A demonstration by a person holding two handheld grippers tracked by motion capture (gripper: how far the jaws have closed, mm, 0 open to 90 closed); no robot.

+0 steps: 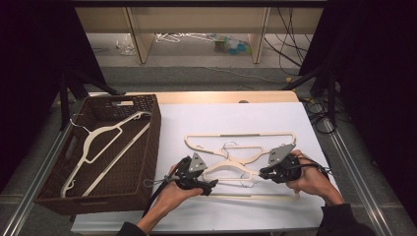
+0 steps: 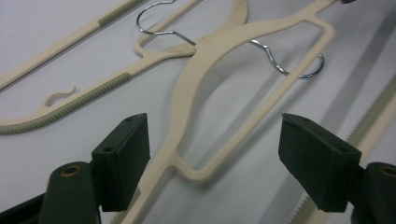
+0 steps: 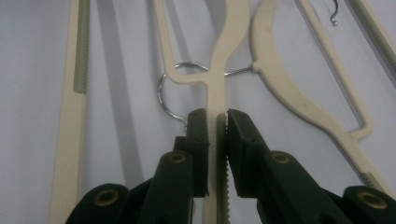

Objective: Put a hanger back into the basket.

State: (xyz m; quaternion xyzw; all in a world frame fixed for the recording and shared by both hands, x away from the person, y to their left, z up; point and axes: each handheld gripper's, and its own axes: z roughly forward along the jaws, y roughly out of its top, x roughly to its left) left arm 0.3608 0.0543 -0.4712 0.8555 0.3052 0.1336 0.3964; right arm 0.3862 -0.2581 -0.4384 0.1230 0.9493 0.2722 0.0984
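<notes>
Your left gripper (image 2: 212,161) stands wide open over the near corner of a cream hanger (image 2: 219,88) (touching nothing) on the white counter (image 1: 221,118). Your right gripper (image 3: 217,126) is clamped narrowly on that pile's ribbed hanger bar (image 3: 215,93).

Left gripper (image 2: 212,163) jaws spread — right gripper (image 3: 217,135) jaws clamped.

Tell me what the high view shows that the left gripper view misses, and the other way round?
High view alone: a brown woven basket holding a cream plastic hanger, plus both hands and the white table cover. Left gripper view alone: its black tongs close up, standing wide open, astride a hanger's end loop. Shared: the pile of cream hangers with wire hooks.
</notes>
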